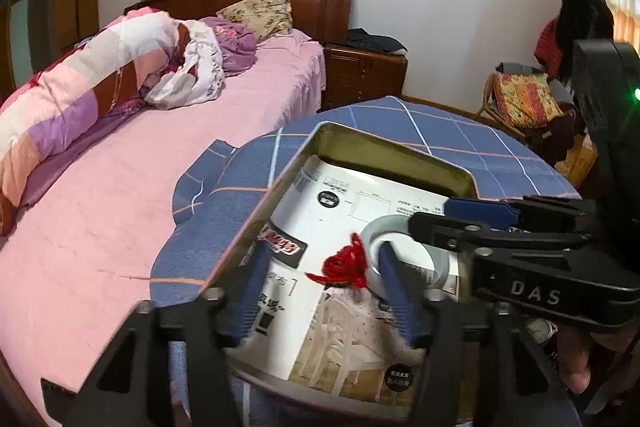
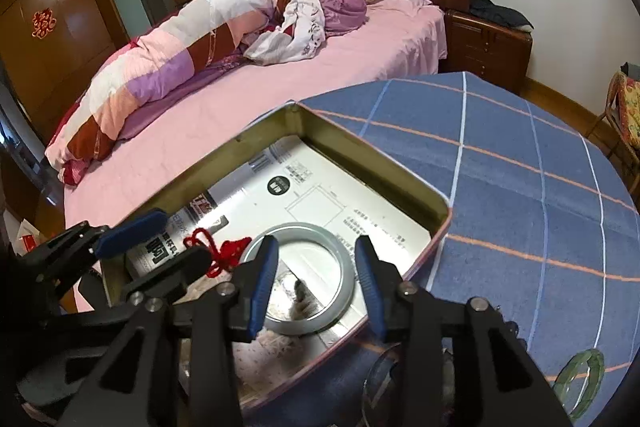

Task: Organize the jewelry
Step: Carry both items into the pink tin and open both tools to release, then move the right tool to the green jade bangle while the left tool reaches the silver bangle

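Note:
An open metal tin [image 1: 384, 143] [image 2: 400, 187], lined with printed paper, sits on a blue plaid cloth. Inside lie a red knotted cord ornament [image 1: 346, 265] [image 2: 224, 251] and a silver bangle [image 1: 400, 227] [image 2: 320, 231]. My left gripper [image 1: 320, 283] is open over the tin, its fingers on either side of the red ornament. My right gripper [image 2: 316, 279] is open above the silver bangle, fingers spread about as wide as the bangle. A green jade bangle [image 2: 580, 379] and a clear bangle [image 2: 376, 383] lie on the cloth outside the tin, near the right gripper.
The blue plaid cloth [image 2: 520, 167] covers the round table. A bed with pink sheet [image 1: 120, 187] and rolled quilt lies to the left. A wooden nightstand [image 1: 360, 71] and a chair with cushion [image 1: 524, 99] stand behind.

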The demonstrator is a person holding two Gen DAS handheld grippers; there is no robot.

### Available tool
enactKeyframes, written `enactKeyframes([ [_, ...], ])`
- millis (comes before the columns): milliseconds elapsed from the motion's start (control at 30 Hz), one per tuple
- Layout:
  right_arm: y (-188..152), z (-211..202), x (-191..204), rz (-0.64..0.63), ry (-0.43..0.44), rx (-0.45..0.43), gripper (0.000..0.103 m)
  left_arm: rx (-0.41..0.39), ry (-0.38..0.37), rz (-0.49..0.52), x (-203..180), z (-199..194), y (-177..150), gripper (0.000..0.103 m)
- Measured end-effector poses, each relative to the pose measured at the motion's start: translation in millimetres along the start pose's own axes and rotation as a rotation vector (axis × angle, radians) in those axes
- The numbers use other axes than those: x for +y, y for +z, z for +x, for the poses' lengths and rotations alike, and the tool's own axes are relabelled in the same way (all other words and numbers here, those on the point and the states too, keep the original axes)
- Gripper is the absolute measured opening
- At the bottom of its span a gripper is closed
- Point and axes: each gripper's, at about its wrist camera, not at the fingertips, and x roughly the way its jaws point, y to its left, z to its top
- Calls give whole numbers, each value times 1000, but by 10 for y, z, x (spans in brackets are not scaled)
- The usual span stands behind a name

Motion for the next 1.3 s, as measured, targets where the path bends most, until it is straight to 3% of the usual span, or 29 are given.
enactKeyframes([
  [533,-72,-97,34,12,17,-22,46,-25,33,-1,-28,-114,-81,66],
  [667,-58,-349,-16,24,32,-94,62,-53,41,15,-83,-197,-51,67],
  [900,-168,-723,-297,38,-54,-140,68,-115,31,57,-308,-340,3,70],
  [1300,-664,-1051,-923,144,-228,-135,73,-108,-78,145,-838,-359,-36,70],
])
